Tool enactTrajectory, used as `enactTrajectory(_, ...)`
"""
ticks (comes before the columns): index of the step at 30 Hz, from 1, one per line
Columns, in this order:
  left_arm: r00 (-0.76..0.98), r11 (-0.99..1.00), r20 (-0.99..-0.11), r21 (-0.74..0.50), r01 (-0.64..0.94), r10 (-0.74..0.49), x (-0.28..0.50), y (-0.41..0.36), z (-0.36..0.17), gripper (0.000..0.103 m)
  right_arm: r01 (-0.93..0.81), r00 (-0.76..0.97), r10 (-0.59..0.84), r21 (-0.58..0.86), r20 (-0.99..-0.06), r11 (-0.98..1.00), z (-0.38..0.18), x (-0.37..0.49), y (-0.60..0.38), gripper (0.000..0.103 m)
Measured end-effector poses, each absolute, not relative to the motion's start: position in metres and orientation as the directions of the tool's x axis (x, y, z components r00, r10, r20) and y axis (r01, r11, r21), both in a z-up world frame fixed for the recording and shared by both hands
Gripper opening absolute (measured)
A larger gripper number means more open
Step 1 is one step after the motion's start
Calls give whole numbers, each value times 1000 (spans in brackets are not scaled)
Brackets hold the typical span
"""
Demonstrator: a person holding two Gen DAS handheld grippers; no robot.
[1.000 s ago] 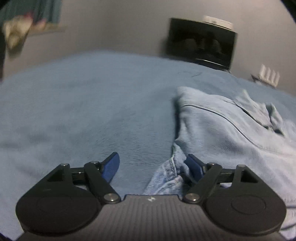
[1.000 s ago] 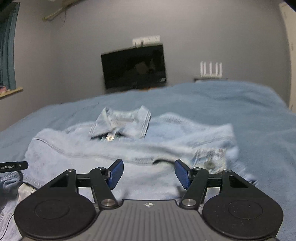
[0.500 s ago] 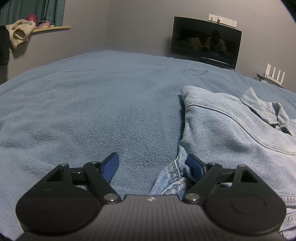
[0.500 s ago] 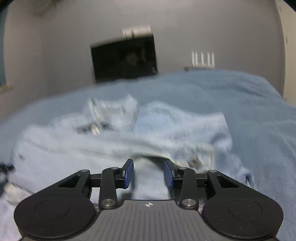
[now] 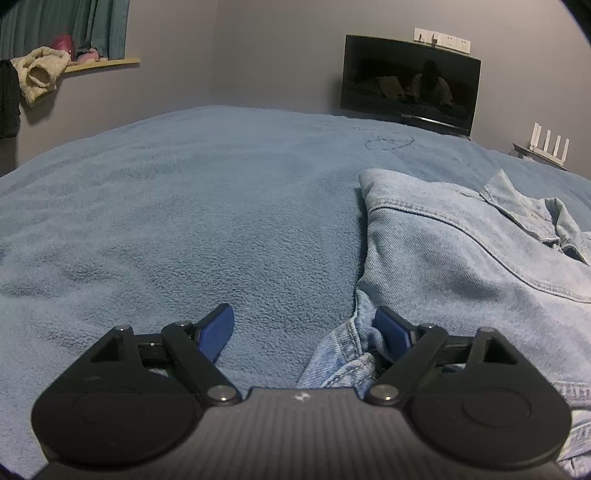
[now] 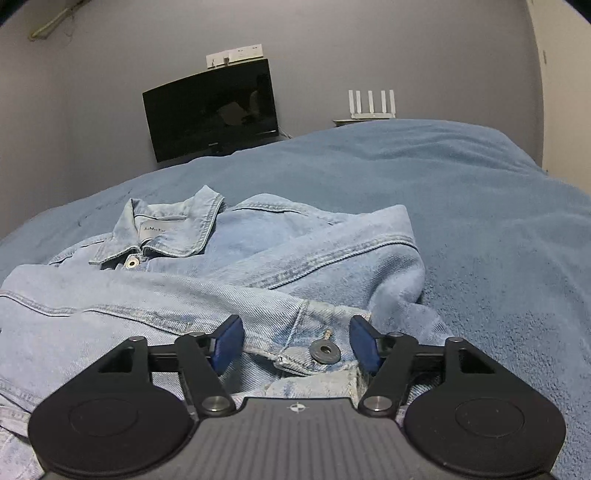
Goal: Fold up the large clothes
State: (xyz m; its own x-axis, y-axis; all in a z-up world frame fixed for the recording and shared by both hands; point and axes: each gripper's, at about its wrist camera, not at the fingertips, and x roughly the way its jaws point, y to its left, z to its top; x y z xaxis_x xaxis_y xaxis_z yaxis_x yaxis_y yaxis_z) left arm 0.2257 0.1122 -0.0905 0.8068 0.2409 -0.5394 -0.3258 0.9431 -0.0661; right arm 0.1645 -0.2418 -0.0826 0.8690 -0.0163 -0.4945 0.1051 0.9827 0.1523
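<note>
Denim fills most of what I see: a pale blue jacket (image 6: 258, 266) lies on the blue fleece blanket (image 5: 184, 221) that covers the bed. Its collar (image 6: 173, 229) points toward the far wall, with a small label visible inside it and a metal button (image 6: 132, 262) just below.

My right gripper (image 6: 295, 345) sits low over the near part of the jacket, jaws spread wide, nothing between them pinched. Between the blue pads (image 6: 229, 341) lies a folded cuff or placket with another round metal button (image 6: 325, 350), and the denim runs under both fingers.

My left gripper (image 5: 306, 328) is spread wide too. Its left finger (image 5: 218, 330) hangs over bare blanket; its right finger sits right against a bunched edge of denim (image 5: 347, 354), touching it as far as I can see, but not clamping it. From this side the jacket's folded shoulder stretches away to the right, its seam curving across the cloth.

Behind the bed a dark screen (image 6: 210, 114) hangs on the grey wall, with a white router (image 6: 371, 105) on a small shelf beside it. Over on the left, a cream garment (image 5: 38, 75) droops from a wooden ledge by the green curtain (image 5: 66, 26).
</note>
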Motion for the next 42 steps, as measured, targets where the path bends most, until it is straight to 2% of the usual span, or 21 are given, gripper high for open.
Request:
enactTrajectory(2, 833, 944, -501, -88, -318, 234, 208, 112, -85, 90, 96, 849, 5, 165, -528, 982, -86, 159, -243, 79)
enactTrajectory(4, 851, 942, -470, -109, -318, 234, 189, 113, -76, 94, 68, 833, 3, 107, -553, 992, -85, 147, -236, 79)
enactTrajectory(7, 871, 936, -441, -163, -313, 214, 163, 116, -56, 94, 26, 819, -3, 32, -574, 999, -69, 129, -228, 80)
enactTrajectory(10, 907, 937, -377, -206, -282, 189, 132, 115, -34, 94, 3, 824, 46, 86, -565, 996, -34, 103, -240, 84)
enactTrajectory(12, 927, 940, -328, -223, -260, 179, 108, 113, -18, 94, 0, 828, 68, 123, -556, 992, -8, 81, -254, 91)
enactTrajectory(14, 942, 948, -303, -229, -221, 146, 84, 110, -7, 96, 14, 834, 66, 141, -548, 990, 15, 55, -273, 91)
enactTrajectory(18, 930, 940, -360, -285, -187, 76, 45, 116, -1, 96, 91, 815, 29, 178, -578, 980, 37, 8, -312, 95)
enactTrajectory(22, 927, 847, -359, -455, -276, 109, 7, 140, 6, 99, 131, 753, 49, 223, -657, 966, 30, -32, -333, 96)
enactTrajectory(26, 912, 724, -401, -604, -333, 85, -15, 168, 4, 99, 157, 688, 111, 297, -718, 942, 14, -57, -339, 97)
enactTrajectory(29, 889, 711, -454, -607, -356, 58, -23, 170, 4, 99, 167, 664, 146, 336, -733, 927, 6, -70, -335, 98)
enactTrajectory(34, 813, 783, -577, -540, -309, -77, -20, 149, 8, 99, 146, 608, 122, 261, -785, 954, -9, -64, -316, 100)
enactTrajectory(37, 759, 846, -647, -447, -292, -80, -22, 132, 14, 99, 156, 569, 143, 278, -810, 948, -18, -59, -318, 100)
enactTrajectory(42, 676, 877, -731, -385, -287, -99, -26, 122, 11, 99, 148, 551, 177, 304, -815, 941, -23, -59, -321, 100)
